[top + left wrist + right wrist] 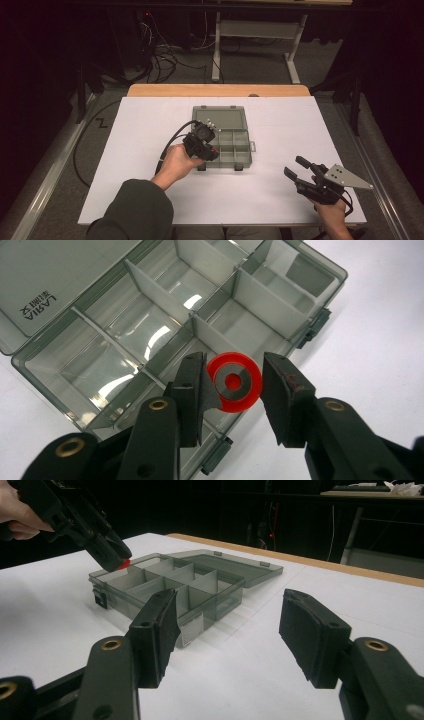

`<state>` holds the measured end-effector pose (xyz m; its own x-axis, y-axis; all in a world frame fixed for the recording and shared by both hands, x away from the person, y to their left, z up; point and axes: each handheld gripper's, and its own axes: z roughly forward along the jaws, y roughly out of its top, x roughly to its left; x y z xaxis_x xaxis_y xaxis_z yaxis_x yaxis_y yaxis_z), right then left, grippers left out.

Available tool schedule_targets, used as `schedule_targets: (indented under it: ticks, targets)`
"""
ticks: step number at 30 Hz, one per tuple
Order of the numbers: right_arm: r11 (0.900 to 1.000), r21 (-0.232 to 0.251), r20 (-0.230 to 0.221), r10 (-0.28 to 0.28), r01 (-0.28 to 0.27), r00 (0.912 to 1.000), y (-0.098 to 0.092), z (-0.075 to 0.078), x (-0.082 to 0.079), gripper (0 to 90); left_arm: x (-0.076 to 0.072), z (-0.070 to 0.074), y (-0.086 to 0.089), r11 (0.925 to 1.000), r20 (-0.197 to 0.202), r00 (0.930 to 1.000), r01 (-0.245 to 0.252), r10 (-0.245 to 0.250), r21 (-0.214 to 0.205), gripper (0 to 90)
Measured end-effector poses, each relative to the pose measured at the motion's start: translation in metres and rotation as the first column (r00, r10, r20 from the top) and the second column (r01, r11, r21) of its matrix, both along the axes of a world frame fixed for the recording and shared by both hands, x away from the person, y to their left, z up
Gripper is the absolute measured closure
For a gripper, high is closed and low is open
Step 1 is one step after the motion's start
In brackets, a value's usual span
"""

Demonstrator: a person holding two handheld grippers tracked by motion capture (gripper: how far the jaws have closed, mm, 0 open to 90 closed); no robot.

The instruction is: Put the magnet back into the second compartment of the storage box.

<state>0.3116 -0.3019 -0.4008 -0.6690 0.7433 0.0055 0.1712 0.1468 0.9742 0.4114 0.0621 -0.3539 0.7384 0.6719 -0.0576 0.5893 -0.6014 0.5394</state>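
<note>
A red ring (250,390) with a grey metal centre sits between the jaws of my left gripper (234,385), which is shut on it. The ring hangs over the near left corner of an open, smoky-grey compartment box (155,285). From above, the left gripper (212,150) is at the front left of the box (243,162), whose lid (220,116) lies flat behind it. My right gripper (294,166) rests low at the table's front right, open and holding nothing. In the right gripper view its jaws (230,620) stand wide apart, facing the box (200,592) and the red ring (124,564).
The box's several compartments look bare. The white table top (150,125) spreads around the box. A wooden strip (215,90) runs along the far edge. Cables and a table frame (260,35) lie on the floor beyond.
</note>
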Motion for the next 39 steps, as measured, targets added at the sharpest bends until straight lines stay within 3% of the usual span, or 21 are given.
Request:
schedule_targets:
  ticks: [39]
  targets:
    - [1.0, 0.004, -0.001, 0.006, -0.006, 1.0, -0.001, 0.0, 0.0, 42.2, 0.047, 0.002, -0.004, 0.9956, -0.015, 0.9956, -0.093, 0.093, 0.016, 61.8]
